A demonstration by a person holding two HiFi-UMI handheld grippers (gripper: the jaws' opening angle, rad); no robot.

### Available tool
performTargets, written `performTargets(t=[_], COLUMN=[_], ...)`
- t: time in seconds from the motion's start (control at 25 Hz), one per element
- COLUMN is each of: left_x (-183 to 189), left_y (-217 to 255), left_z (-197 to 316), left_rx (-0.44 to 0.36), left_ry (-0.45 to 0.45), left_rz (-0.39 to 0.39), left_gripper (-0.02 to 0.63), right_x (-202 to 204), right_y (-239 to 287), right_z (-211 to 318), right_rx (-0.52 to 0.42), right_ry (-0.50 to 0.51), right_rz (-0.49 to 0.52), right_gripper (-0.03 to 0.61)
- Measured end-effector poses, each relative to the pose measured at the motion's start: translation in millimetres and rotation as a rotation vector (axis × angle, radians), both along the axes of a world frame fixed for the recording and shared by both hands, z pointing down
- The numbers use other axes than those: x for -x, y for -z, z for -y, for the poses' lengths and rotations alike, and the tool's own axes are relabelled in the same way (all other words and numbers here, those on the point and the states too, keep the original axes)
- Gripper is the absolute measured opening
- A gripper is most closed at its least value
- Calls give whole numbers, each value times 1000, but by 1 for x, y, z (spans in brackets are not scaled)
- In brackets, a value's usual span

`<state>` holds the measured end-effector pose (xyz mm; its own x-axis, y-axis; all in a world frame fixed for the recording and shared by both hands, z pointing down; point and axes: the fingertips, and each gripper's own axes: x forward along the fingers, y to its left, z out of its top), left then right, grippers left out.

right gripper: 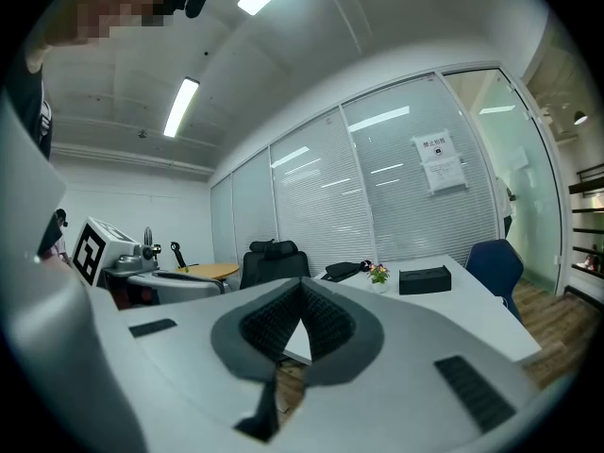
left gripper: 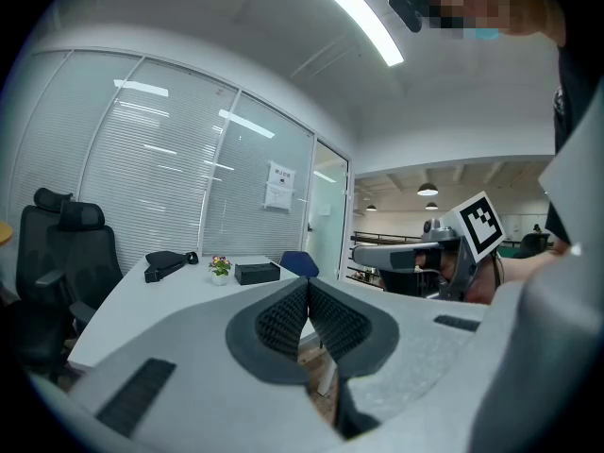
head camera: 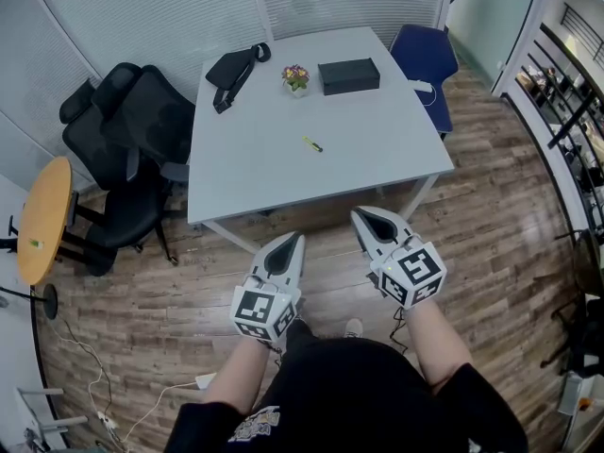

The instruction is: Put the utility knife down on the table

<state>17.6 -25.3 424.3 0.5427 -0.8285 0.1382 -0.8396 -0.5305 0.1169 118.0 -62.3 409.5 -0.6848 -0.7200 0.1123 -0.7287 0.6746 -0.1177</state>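
The rectangular counter (head camera: 245,177) is pale grey, the slim yellow utility knife (head camera: 312,144) black-tipped; at its one o'clock, a matte black oblong box (head camera: 348,75).

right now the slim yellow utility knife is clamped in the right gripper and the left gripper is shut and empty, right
No: the slim yellow utility knife lies on the pale grey rectangular table, as the head view shows, and the right gripper is shut on nothing. The left gripper is shut and empty.
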Motion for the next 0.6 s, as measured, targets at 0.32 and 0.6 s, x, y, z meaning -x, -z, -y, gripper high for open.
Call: performTargets(t=[0.32,0.6], left_x=[4,4], left_y=[3,3], left_z=[2,3], left_rx=[-2,-2], left_ry=[4,2], left_rz=[3,7], left_gripper=[6,5], right_x=[4,4], right_y=[2,1], right_z=[3,4], right_rx=[2,2], right_ry=[1,4], right_rz=[1,0], right_gripper=[3,3])
